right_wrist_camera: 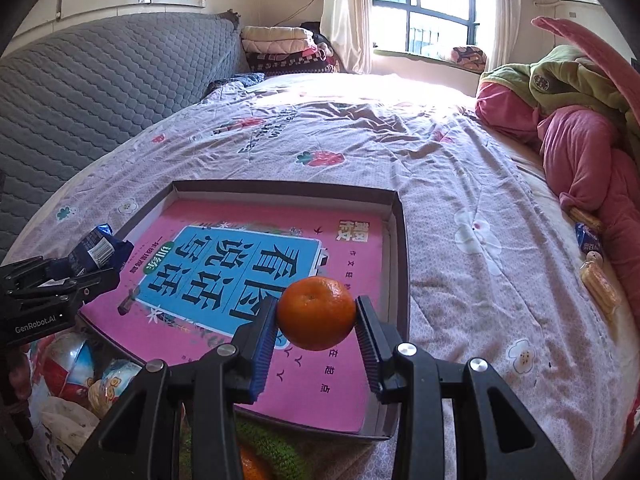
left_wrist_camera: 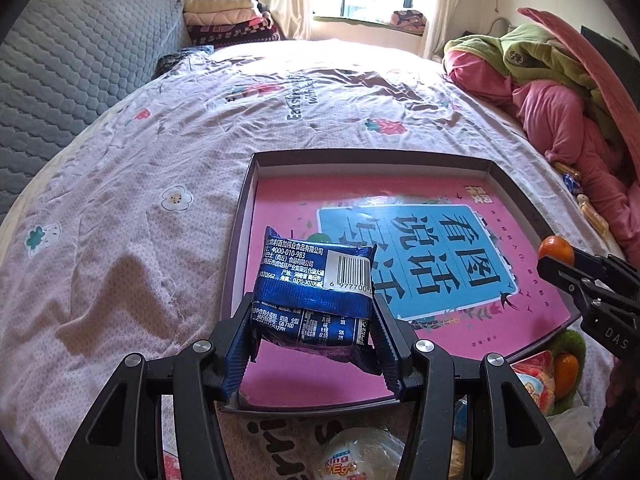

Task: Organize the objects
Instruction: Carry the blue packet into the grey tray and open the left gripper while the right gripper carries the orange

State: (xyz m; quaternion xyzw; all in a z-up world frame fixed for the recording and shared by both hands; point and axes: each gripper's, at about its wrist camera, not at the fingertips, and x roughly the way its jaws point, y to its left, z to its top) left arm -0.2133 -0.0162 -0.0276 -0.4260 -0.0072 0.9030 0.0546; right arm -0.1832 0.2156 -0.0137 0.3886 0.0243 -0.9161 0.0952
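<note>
Left wrist view: the left tool (left_wrist_camera: 314, 320) is closed on a blue snack packet (left_wrist_camera: 314, 280), barcode side up, which is pinched between both fingers and held above the near left corner of a shallow cardboard box (left_wrist_camera: 370, 157). A pink book (left_wrist_camera: 460, 208) with a blue title panel is seen lying flat inside the box, ahead of the tool. Below the tool, a Kinder egg (left_wrist_camera: 352, 462) is partly visible on the bed (left_wrist_camera: 140, 184). At the right edge, the right tool (left_wrist_camera: 560, 258) is seen with a mandarin orange (left_wrist_camera: 555, 247) at its fingertips.

Right wrist view: at the left edge, the left tool (right_wrist_camera: 94, 268) is seen with the blue packet gripped. At centre, the right tool (right_wrist_camera: 316, 314) is closed on the mandarin orange, which is clamped between the blue pads (right_wrist_camera: 266, 344) and held above the near right part of the box. To the right of the tool, a pile of pink and green bedding (right_wrist_camera: 576, 152) is heaped along the bed's edge, with small wrapped snacks (right_wrist_camera: 598, 280) lying beside it.
</note>
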